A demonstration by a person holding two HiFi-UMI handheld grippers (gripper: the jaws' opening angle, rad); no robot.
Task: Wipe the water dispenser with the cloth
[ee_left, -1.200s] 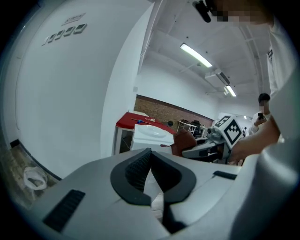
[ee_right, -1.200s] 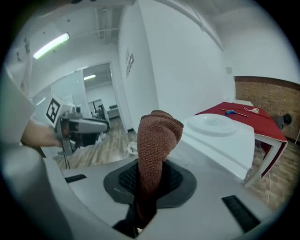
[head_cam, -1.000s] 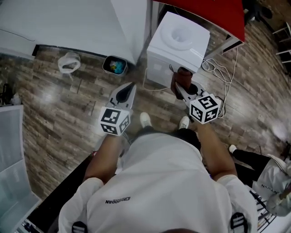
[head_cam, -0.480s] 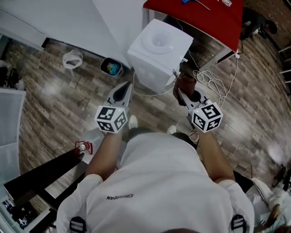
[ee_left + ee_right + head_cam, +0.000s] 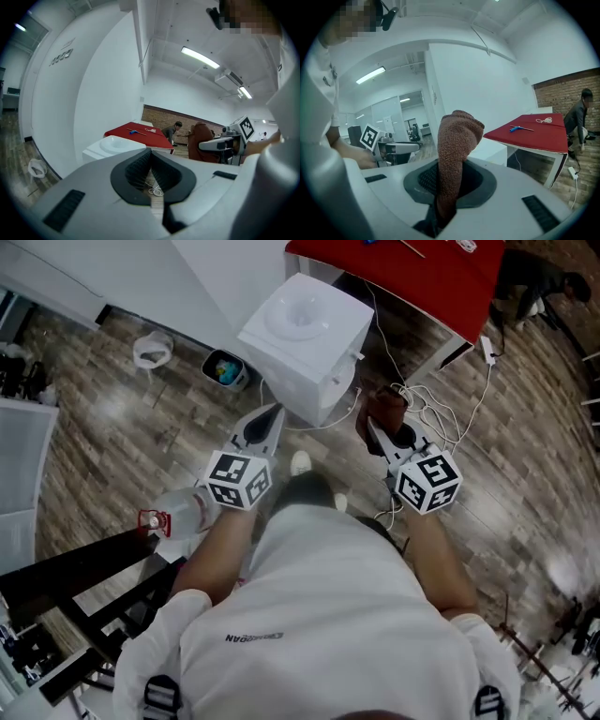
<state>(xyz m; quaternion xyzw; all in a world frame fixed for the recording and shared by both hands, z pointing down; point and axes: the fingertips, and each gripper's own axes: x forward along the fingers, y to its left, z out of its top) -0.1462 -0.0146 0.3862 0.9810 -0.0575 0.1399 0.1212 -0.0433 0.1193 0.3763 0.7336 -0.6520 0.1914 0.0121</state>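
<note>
Since a second ago the person has stepped along, so the water dispenser [image 5: 300, 334] now sits more to the left in the head view. A bottle [image 5: 178, 514] with a red cap has also come into sight on the near left floor.

Both grippers are held out in front. The left gripper [image 5: 261, 432] has its fingers pressed together with nothing in them. The right gripper [image 5: 380, 427] has its fingers squeezed tight on the brown cloth [image 5: 382, 409]. The cloth sticks up past the tips like a floppy tongue.

The water dispenser is a white box standing on the floor, on the far side of the grippers. The red bench [image 5: 422, 273] is just to its right. The cloth is near the dispenser's right side but not touching it yet. White cables [image 5: 427, 404] lie on the floor close by.

The cloth looks soft, light and bendy, so it should fold flat when pushed on the box. It is held low down, which leaves a good loose bit for wiping. The dispenser looks hard and smooth. It may be light with no bottle on top, so a hard push might slide it.
</note>
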